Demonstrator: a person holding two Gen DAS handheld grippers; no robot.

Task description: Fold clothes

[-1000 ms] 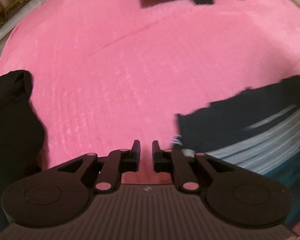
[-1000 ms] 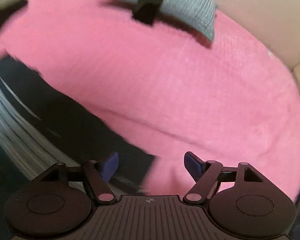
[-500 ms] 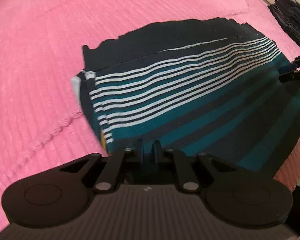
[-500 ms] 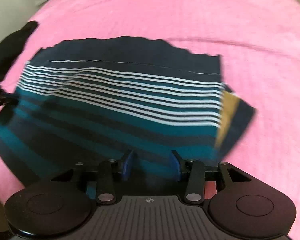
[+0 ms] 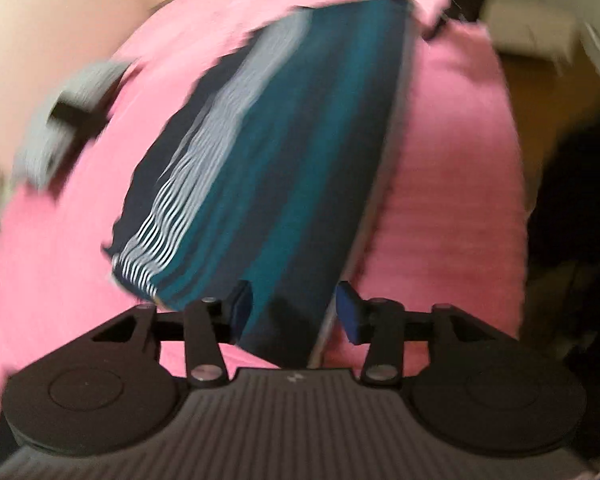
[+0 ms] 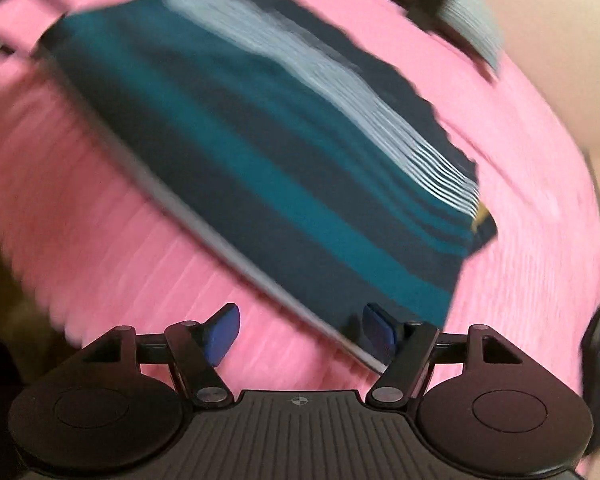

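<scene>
- We're looking down at a pink ribbed blanket (image 5: 452, 184) filling most of both wrist views; pics are motion-blurred.
- Folded striped shirt (image 5: 284, 168) (navy, teal bands, thin white stripes) is lying flat on the blanket. In the L view it's running from 6 up to 1 o'clock; in the R view (image 6: 260, 152) it's spanning from 10 down to 4 o'clock.
- Grey knit item w/ a dark patch (image 5: 68, 112) is sitting on the blanket at 9 o'clock in the L view, apart from the shirt; at 1 o'clock in the R view (image 6: 456, 4).
- Left gripper (image 5: 294, 310): jaws are opening, near corner of the shirt is lying between the blue pads, not pinched.
- Right gripper (image 6: 300, 330): jaws are opening wide; shirt's near edge is passing just by the 3 o'clock pad, mostly blanket in the gap, nothing grasped.
</scene>
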